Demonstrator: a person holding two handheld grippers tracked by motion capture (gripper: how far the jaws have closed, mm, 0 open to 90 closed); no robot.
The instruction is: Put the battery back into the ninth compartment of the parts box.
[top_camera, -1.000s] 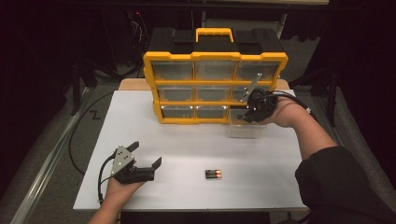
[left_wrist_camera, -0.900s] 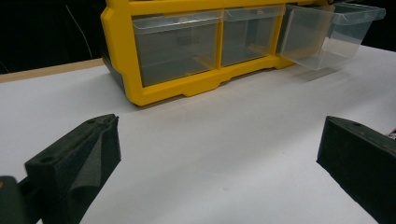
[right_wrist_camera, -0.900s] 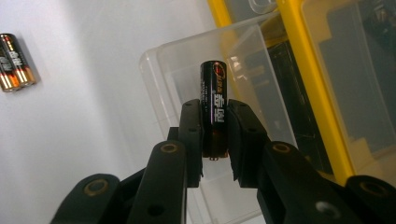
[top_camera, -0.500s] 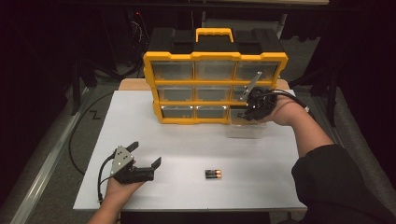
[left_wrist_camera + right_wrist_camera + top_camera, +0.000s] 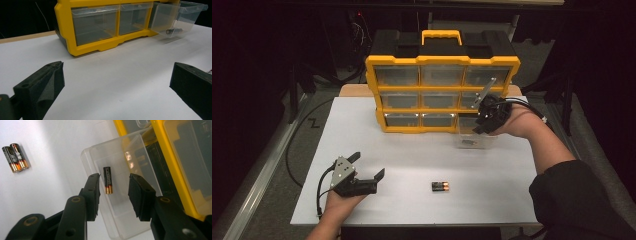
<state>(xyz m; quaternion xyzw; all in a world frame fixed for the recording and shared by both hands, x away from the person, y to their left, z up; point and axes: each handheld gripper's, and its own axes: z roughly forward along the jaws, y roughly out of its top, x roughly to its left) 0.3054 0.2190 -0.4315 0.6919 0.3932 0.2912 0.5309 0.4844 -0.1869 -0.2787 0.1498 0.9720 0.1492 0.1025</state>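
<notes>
The right gripper (image 5: 484, 125) hangs over the pulled-out clear drawer (image 5: 474, 140) at the bottom right of the yellow organizer (image 5: 442, 95). In the right gripper view its jaws point down into the drawer: the drawer's front rim lies just ahead of the left jaw, its long side walls run past both jaws, and the organizer's yellow frame stands close beside the right jaw, so room on that side is tight. Bare white table (image 5: 412, 155) lies open on the other side of the gripper, toward the person.

The right gripper's (image 5: 113, 192) jaws have just been opening and now stand apart with a clear gap. One battery (image 5: 108, 180) lies on the drawer floor, seen in the gap between the pads (neither pad presses on it), so the gripper grips nothing.

Two more batteries (image 5: 440, 187) lie side by side on the table, well apart from the right gripper, toward the person, and just right of the left gripper (image 5: 367, 170).

The left gripper rests low at the near left of the table with its jaws spread wide and empty. In its own view (image 5: 117, 85), open table stretches ahead of its jaws up to the organizer's bottom edge.
</notes>
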